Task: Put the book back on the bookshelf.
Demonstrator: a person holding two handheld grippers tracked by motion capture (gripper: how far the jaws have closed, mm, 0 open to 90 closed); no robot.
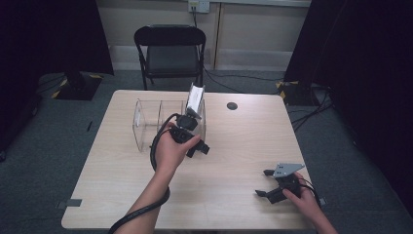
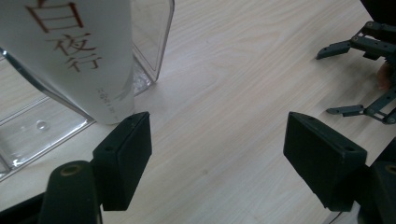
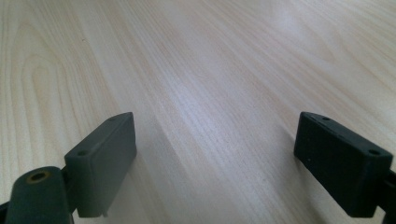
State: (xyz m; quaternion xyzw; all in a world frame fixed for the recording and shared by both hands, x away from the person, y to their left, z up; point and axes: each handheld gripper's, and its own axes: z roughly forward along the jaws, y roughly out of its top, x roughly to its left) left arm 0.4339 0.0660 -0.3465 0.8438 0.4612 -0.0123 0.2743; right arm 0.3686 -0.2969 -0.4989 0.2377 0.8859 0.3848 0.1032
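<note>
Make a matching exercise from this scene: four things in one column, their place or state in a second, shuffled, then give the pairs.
Things:
1. white book
2. clear organizer
3. right gripper
4. folding chair

Places or states:
A. beyond the far edge of the table, on the floor
B. jaws open, near the table's front right corner
C. standing tilted in the end compartment nearest the left gripper
D. transparent, on the table's far left part

Pairs: 1-C, 2-D, 3-B, 4-A
</note>
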